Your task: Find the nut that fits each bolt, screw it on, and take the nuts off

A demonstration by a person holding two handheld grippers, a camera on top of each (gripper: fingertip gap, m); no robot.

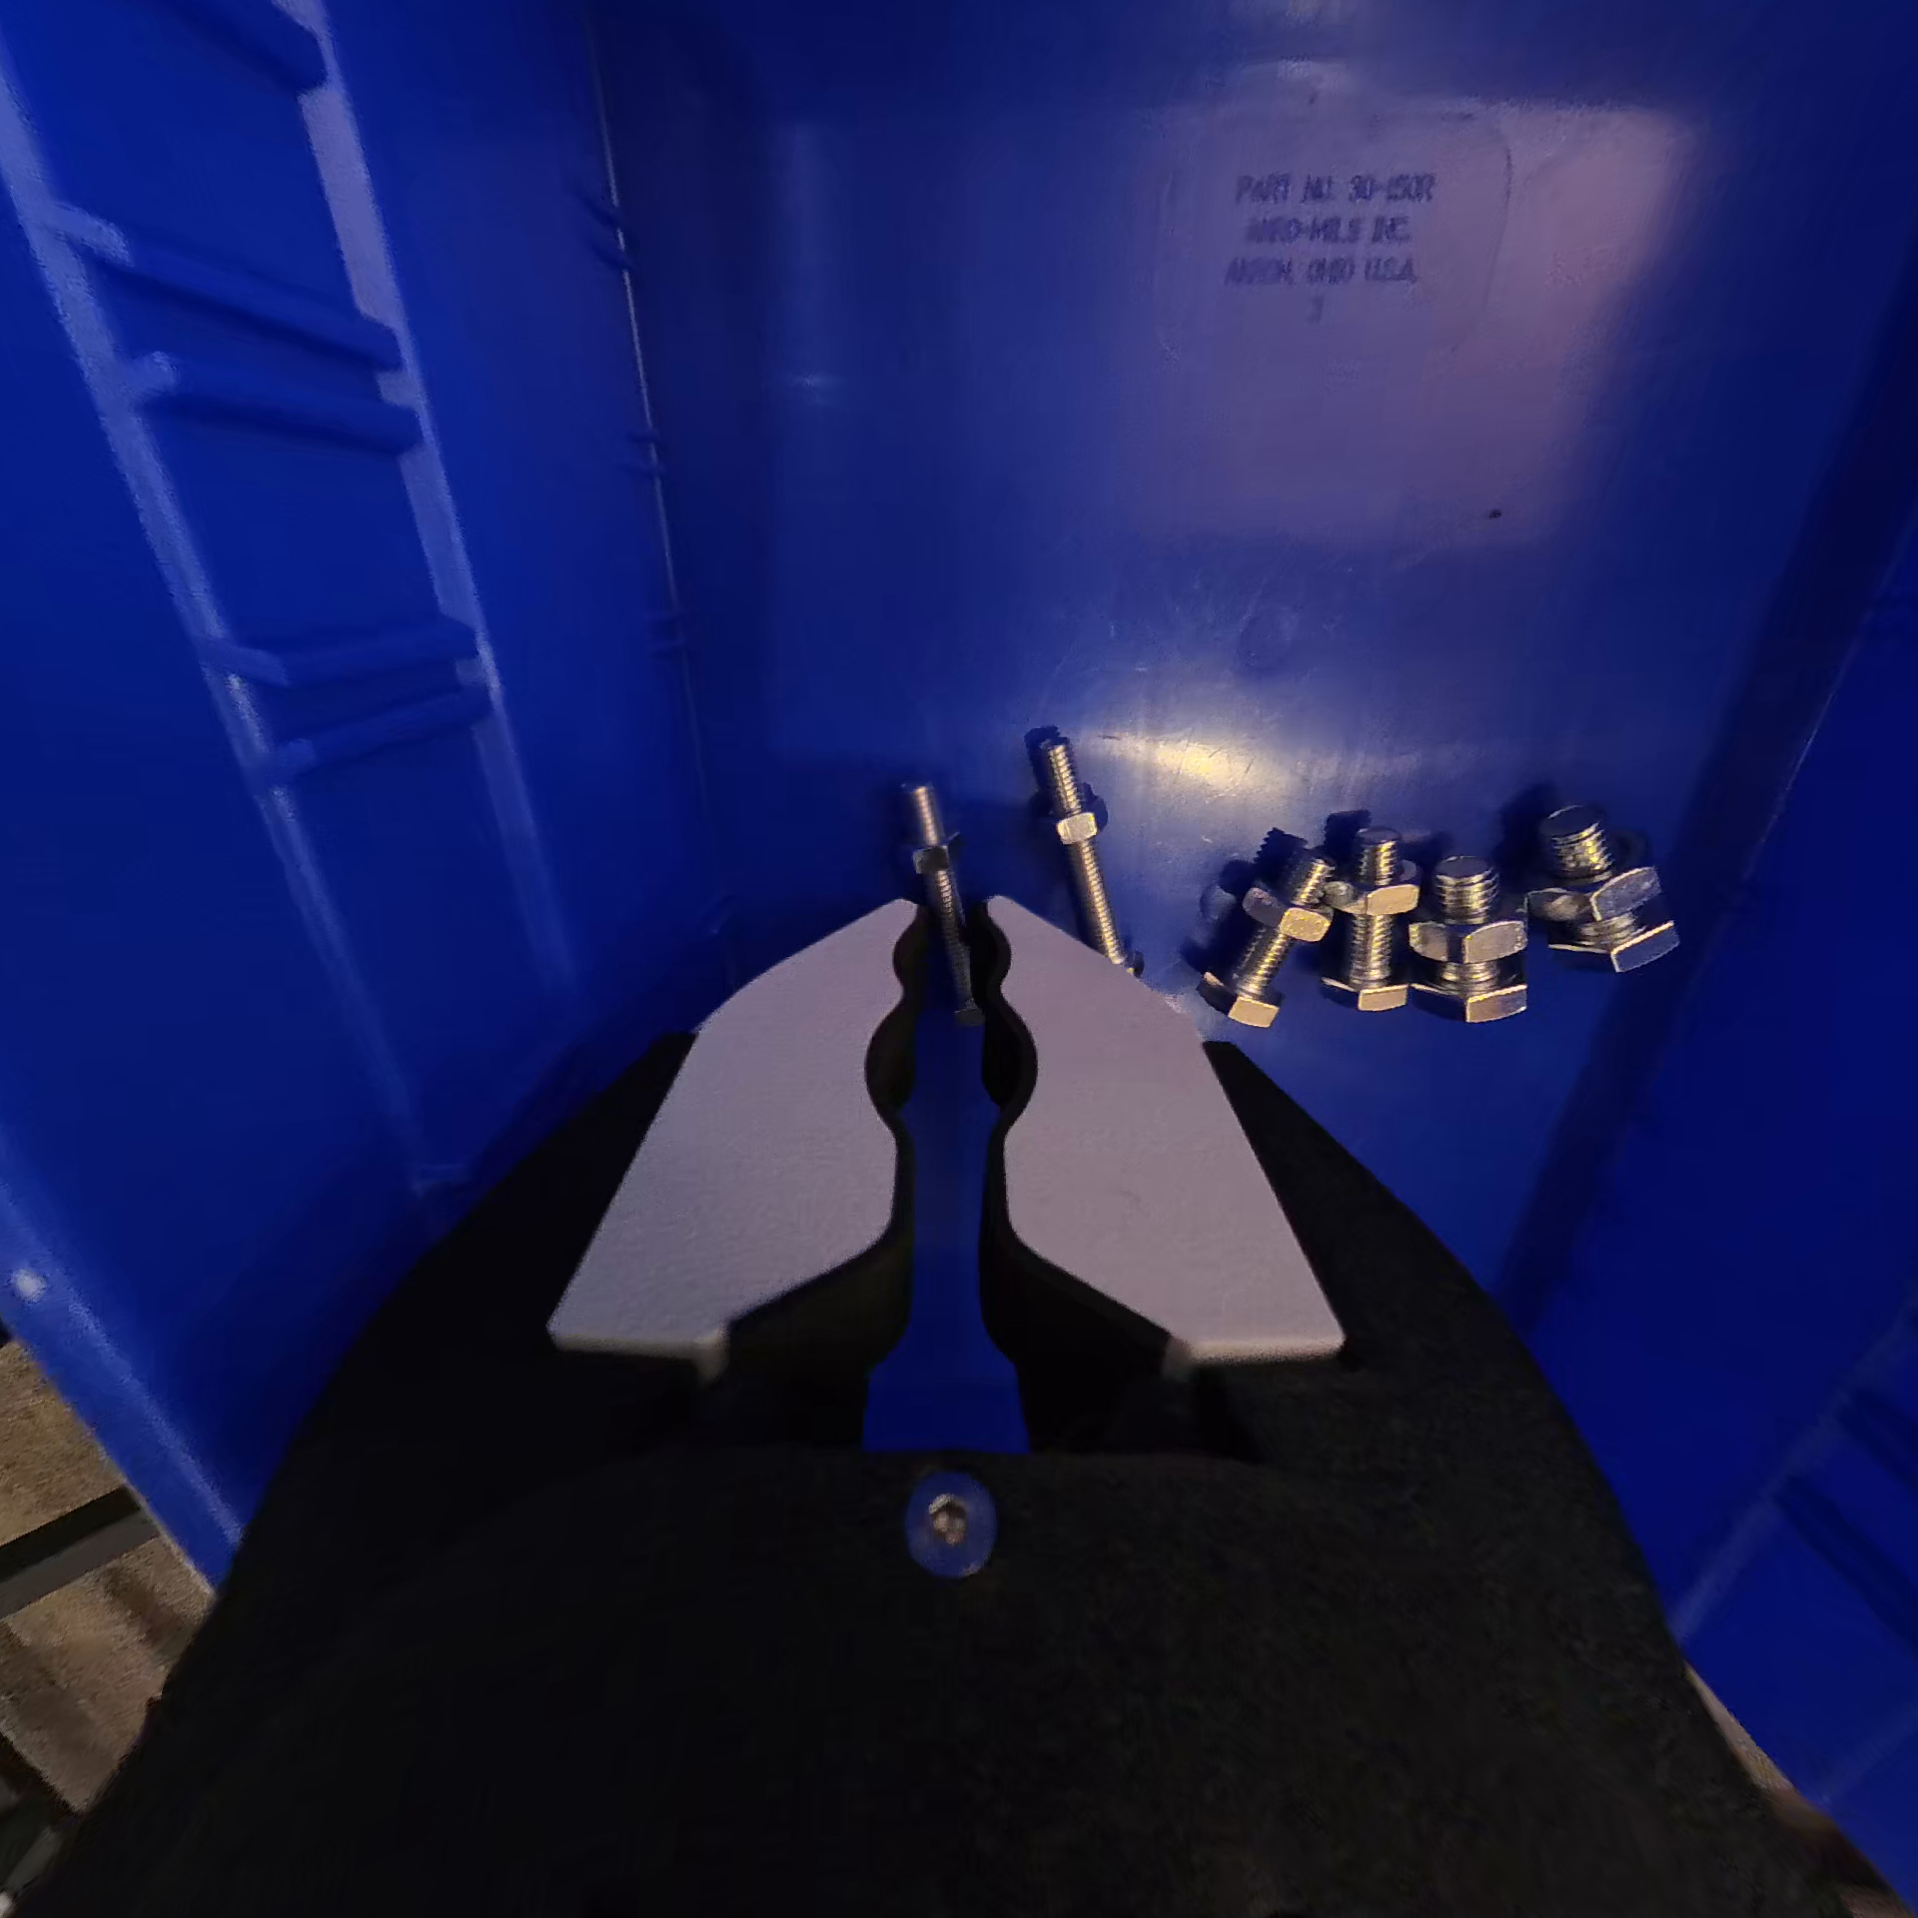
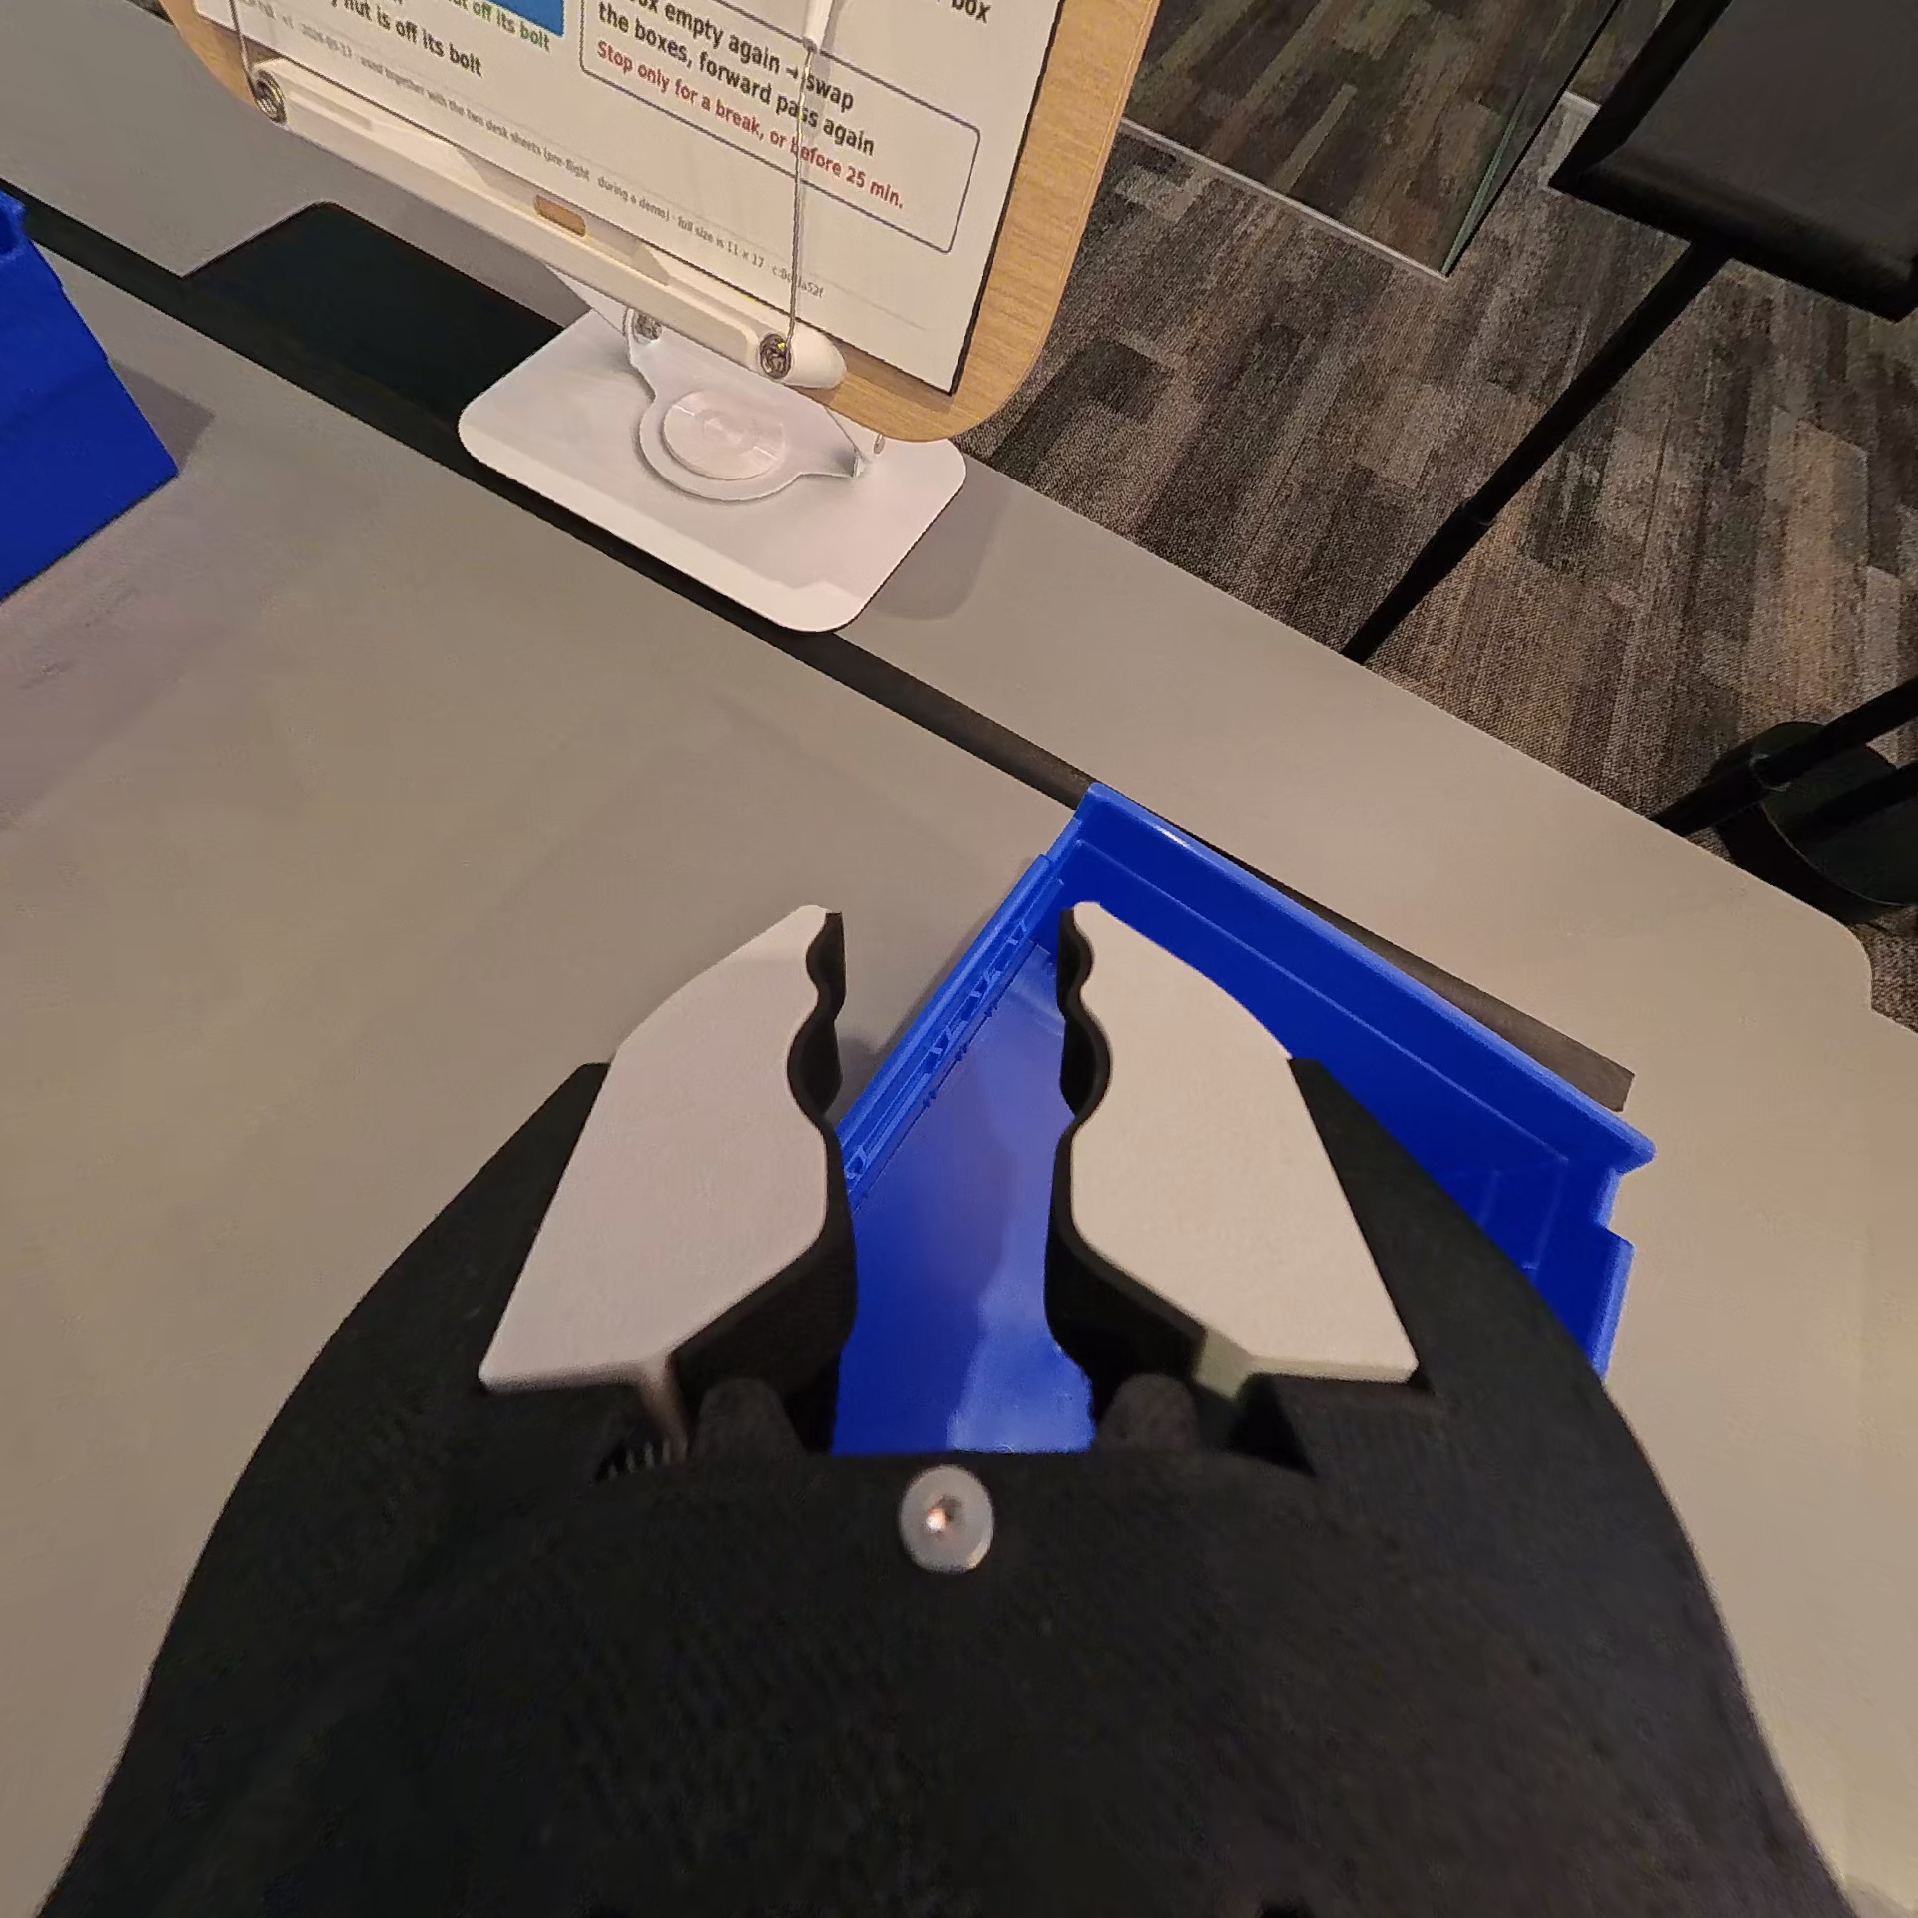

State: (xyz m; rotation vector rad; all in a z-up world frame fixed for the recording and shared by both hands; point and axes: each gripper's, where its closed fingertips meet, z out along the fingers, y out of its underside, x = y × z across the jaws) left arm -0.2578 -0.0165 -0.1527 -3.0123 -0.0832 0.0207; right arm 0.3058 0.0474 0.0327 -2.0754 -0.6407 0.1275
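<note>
In the left wrist view I am inside a blue bin (image 1: 1142, 467). My left gripper (image 1: 950, 913) is shut on a thin bolt (image 1: 927, 830) with a small nut on it, gripping its shank near the tips. A second thin bolt with a nut (image 1: 1079, 851) lies just to the right. Several thick bolts with nuts on them (image 1: 1443, 924) lie in a row further right. My right gripper (image 2: 952, 915) is open and empty, held above another blue bin (image 2: 1349, 1007) on the grey table (image 2: 363, 830). What lies in that bin is mostly hidden by the fingers.
A white stand holding a wood-edged instruction board (image 2: 716, 498) stands at the back of the table. A corner of a blue bin (image 2: 62, 436) shows at the far left. The table's right edge drops to a carpeted floor (image 2: 1349, 415) with dark furniture legs. There is about 60 centimeters between the tips of the two grippers.
</note>
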